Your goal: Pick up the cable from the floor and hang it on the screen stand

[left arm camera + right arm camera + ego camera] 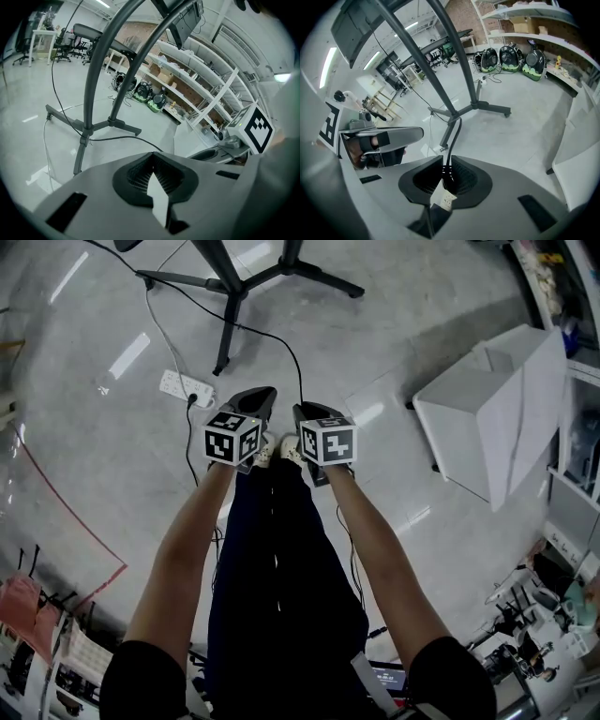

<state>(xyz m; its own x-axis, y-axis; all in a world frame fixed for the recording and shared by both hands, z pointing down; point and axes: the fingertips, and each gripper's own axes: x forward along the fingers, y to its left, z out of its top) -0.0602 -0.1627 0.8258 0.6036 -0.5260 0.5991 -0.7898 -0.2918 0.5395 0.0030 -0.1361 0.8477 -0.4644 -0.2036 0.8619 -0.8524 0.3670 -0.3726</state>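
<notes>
Power strip (pixel 185 385) lies on floor (pixel 403 324), left of both tools. Left tool (pixel 151 157): jaws pressed together, nothing between them, free to assist. Black cable (pixel 455 131): near end pinched in right tool (pixel 444 164), jaws nearly closed on it; rest trails across floor to screen stand (pixel 457 105) base. Judgement: hold pinch firm, raise slowly so slack clears stand legs. Bring left tool in to gather second section, then drape loop over upright pole.

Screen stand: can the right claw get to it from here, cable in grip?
Probably yes. The right claw is shut on the cable, and the screen stand rises just ahead with only floor between. The left claw sits alongside, not across the path.
</notes>
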